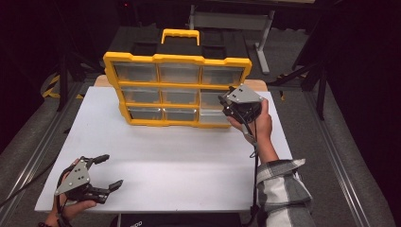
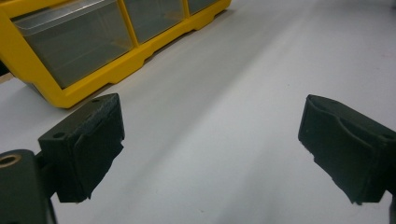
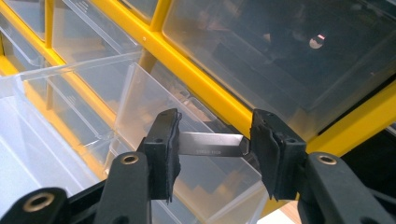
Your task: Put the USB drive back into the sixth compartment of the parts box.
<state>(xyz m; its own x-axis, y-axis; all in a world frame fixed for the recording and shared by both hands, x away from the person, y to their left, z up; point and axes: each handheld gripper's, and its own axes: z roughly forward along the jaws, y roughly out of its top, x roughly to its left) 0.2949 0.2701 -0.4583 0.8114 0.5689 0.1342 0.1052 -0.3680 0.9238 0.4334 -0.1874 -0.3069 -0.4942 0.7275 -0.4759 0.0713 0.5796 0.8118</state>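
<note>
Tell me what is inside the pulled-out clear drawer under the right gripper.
The drawer looks empty through its clear walls; the right gripper and its metal strip cover part of the floor.

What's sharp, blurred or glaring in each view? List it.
High view: dark surroundings, white table brightly lit, soft overall. Left gripper view: organizer and left gripper slightly soft, mild sheen on the table. Right gripper view: metal piece sharp, a bright reflection spot on a drawer.

Front half of bench (image 1: 189,161) bare, free passage edge to edge. Yellow organizer (image 1: 177,90) blocks the back edge (spans most of the width). Pulled-out drawer (image 1: 213,116) juts forward near back right corner. Left gripper (image 1: 101,172) occupies front left corner.
</note>
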